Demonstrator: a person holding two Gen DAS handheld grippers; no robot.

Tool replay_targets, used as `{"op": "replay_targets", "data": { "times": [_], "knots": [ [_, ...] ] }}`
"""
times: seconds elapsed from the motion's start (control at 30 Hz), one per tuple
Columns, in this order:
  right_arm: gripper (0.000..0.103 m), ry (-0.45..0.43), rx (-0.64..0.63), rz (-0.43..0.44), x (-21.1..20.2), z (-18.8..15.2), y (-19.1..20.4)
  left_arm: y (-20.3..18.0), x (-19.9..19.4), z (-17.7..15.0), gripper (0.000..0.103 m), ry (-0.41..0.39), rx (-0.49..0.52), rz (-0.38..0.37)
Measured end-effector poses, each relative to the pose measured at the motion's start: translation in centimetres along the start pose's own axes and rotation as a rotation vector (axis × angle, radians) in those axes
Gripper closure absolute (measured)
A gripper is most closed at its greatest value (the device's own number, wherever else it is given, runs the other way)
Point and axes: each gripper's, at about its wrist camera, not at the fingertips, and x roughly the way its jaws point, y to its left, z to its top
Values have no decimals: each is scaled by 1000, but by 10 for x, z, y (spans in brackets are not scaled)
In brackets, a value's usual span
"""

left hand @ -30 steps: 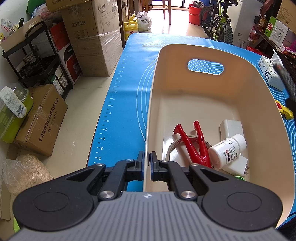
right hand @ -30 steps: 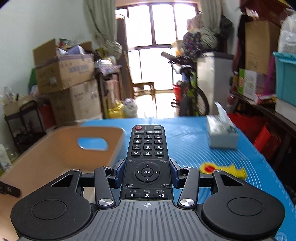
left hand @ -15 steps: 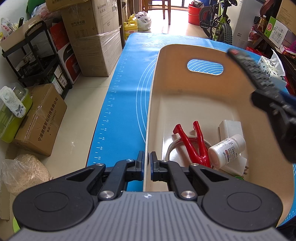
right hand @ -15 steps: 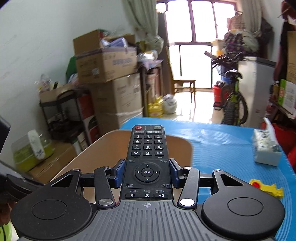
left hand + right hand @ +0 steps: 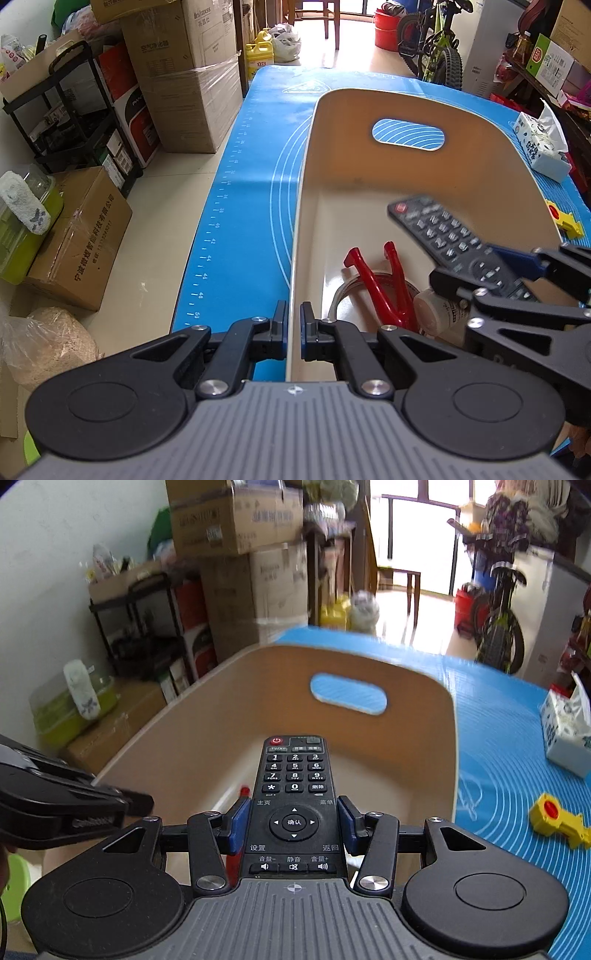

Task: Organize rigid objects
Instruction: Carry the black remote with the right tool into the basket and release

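Observation:
My left gripper (image 5: 293,328) is shut on the near left rim of the cream bin (image 5: 406,177), with the wall pinched between its pads. My right gripper (image 5: 293,823) is shut on a black remote control (image 5: 294,771) at its middle. It holds the remote tilted down over the inside of the bin (image 5: 258,686). In the left wrist view the remote (image 5: 432,225) hangs above the bin's right half. On the bin floor lie red pliers (image 5: 380,284) over a clear ring and a white bottle (image 5: 439,310), partly hidden by the right gripper.
The bin stands on a blue mat (image 5: 251,184). To its right on the mat are a tissue pack (image 5: 565,734) and a yellow toy (image 5: 557,819). Left of the table, cardboard boxes (image 5: 184,74) and a black shelf stand on the floor. A bicycle stands at the back.
My right gripper has carried the remote leftward from over the mat to above the bin's inside and tipped it downward. The left gripper has kept its hold on the rim.

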Motion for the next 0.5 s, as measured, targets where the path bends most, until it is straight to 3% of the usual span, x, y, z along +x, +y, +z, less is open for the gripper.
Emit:
{"op": "replay_targets", "data": {
  "times": [0.17,0.37,0.4,0.5],
  "knots": [
    [49,72,13,12,8,0,-2,0,0,-1,96,-2,1,1],
    [49,95,5,12,11,3,2,1,0,-1,96,-1,1,0],
    [42,90,11,10,10,3,1,2,0,-1,96,-1,0,-1],
    [40,71,23,19,7,1,-2,2,0,-1,96,0,1,0]
  ]
}}
